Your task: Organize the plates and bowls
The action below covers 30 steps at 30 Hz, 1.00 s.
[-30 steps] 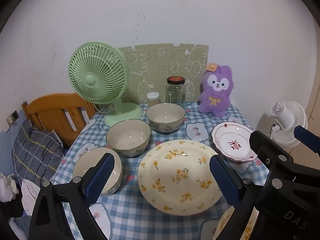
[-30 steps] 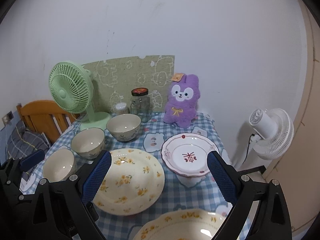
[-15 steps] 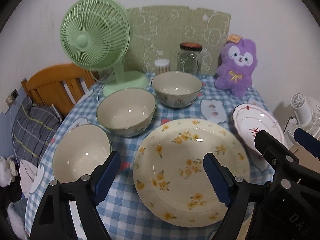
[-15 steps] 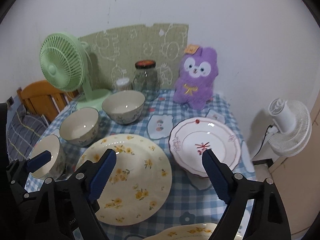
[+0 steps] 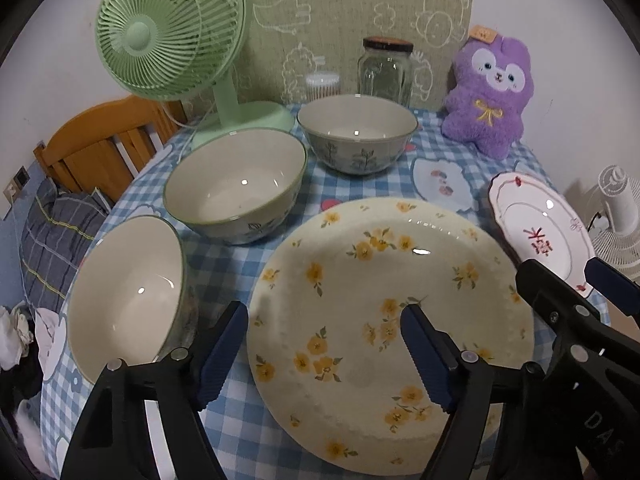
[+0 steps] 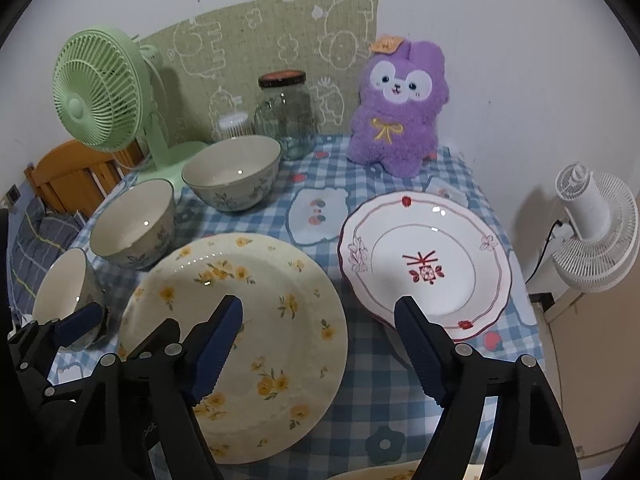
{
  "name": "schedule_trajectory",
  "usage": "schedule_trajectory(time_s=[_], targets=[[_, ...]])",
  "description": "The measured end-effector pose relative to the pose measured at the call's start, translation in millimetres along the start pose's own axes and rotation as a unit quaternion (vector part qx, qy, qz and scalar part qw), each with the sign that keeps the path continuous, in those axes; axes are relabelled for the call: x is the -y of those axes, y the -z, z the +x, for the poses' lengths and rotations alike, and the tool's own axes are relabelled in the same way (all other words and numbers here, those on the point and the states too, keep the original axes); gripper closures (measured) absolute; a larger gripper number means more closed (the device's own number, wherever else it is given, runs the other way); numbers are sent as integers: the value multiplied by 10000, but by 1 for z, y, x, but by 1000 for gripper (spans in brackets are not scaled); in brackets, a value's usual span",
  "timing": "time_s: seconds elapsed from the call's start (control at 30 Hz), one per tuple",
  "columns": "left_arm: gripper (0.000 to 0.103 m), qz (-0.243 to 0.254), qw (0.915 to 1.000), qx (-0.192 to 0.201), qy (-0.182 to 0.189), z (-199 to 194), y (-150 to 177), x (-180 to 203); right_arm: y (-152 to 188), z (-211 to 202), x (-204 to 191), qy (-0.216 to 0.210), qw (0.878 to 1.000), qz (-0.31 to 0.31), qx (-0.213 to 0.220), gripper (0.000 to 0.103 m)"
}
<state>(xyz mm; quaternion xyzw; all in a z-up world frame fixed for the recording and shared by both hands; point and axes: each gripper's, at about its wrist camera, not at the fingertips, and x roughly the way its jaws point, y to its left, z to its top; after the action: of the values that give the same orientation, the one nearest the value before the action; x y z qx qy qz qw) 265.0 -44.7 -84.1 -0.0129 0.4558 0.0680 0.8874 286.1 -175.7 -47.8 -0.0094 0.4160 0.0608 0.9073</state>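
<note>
Both grippers are mid-approach, nothing picked up. The left gripper [image 5: 324, 344], jaws apart and just narrowing, straddles the yellow-flowered plate's [image 5: 384, 320] near-left rim. The right gripper [image 6: 318, 344], likewise apart and narrowing, hovers between that plate and the red-trimmed plate [image 6: 426, 264]. Next, I'd guess, each must settle over a rim.

White capitals "DAS" [image 5: 604, 428] stand on the black body of the right gripper [image 6: 320, 344], right of the left gripper's fingers [image 5: 424, 356]. The white plate [image 6: 426, 264], ahead of the right gripper's right finger, bears a red character-like emblem, not legible. The plush's orange tag [image 6: 386, 45] cannot be read.
</note>
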Motion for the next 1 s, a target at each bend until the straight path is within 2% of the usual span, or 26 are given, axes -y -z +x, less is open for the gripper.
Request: schedule_trajectory(time_s=[0.37, 1.0], targets=[[28, 35, 9997, -253, -54, 25, 1, -3, 4, 19, 0, -6, 9996, 23, -268, 27], [32, 535, 9983, -90, -224, 37, -10, 2, 8, 46, -1, 115, 9978, 73, -653, 35]])
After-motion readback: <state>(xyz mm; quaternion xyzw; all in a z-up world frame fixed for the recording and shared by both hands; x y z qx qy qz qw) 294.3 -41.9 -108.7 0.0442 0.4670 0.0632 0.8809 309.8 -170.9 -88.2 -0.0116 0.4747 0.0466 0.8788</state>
